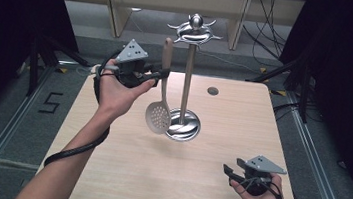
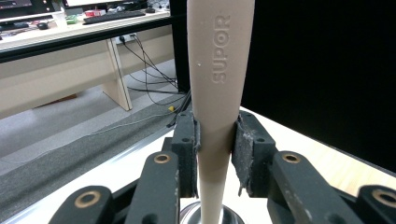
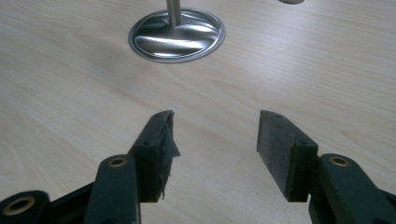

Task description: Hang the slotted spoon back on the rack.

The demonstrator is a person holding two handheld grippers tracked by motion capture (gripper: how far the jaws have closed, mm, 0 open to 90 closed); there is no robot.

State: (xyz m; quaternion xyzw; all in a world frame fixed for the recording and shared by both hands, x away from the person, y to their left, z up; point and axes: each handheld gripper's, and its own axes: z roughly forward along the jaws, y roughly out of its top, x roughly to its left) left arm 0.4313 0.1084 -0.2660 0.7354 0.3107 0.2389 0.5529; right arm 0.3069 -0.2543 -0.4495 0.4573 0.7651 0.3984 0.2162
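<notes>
High view: I hold the slotted spoon point(image 1: 159, 112) upright beside the rack point(image 1: 193, 31), clear of the worktop point(image 1: 195, 182).
Left gripper point(image 1: 160, 73): fingers pinching its handle.
Right gripper point(image 1: 229, 170): fingers spread, idle.
Left: hang it on a hook.

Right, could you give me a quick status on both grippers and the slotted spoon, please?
Left gripper shut on slotted spoon, held upright beside the stand. Right gripper open, empty, low over table. Nothing in the way.

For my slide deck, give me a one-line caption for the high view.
Left gripper holds a slotted spoon upright beside the steel utensil stand, right gripper idle.
</notes>
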